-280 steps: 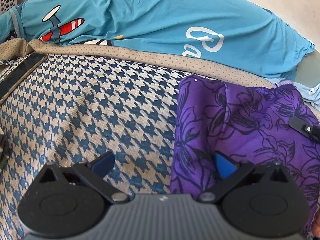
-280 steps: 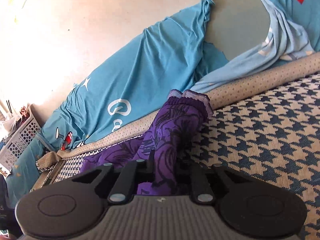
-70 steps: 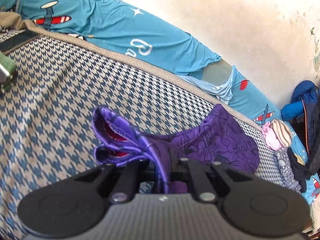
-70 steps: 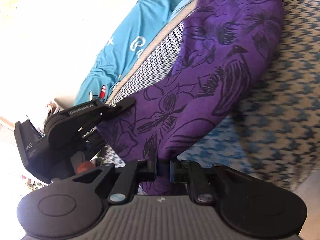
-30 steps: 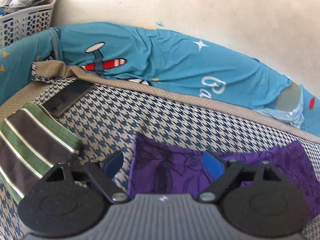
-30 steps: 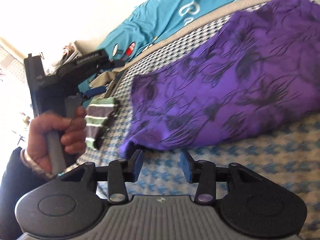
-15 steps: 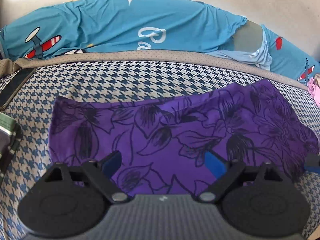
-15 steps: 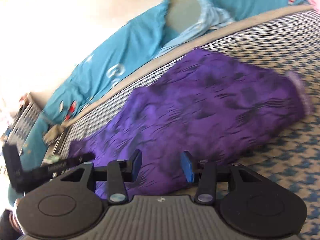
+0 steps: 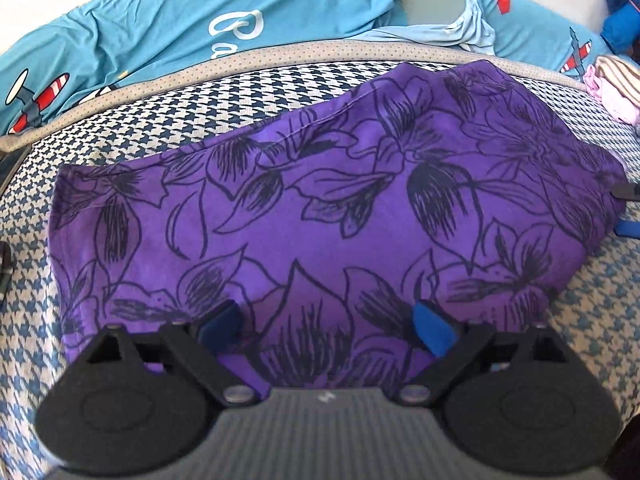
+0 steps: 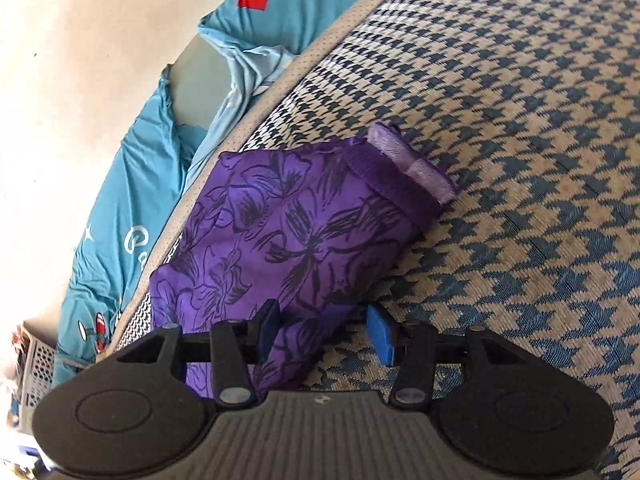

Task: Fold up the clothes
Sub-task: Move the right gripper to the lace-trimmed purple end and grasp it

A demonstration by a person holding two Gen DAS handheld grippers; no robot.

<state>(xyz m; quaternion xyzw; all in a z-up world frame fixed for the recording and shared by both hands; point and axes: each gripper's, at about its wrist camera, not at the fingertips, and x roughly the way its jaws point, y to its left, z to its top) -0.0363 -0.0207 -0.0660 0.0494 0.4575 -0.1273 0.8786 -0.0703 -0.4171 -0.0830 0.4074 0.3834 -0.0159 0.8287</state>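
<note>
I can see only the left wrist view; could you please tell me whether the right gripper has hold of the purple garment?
Observer: No. The right gripper is open and grips nothing; one finger is over the purple garment, the other over the houndstooth cover.
Operator: Thank you. What does the garment's end look like from that side?
Observer: A paler lilac hem band runs along that end.

A blue-and-cream houndstooth woven mat [image 9: 592, 320] covers the bed, backed by a teal aeroplane-print sheet [image 9: 168, 28], a white plastic basket [image 10: 38, 364] and a pale wall [image 10: 80, 60].
</note>
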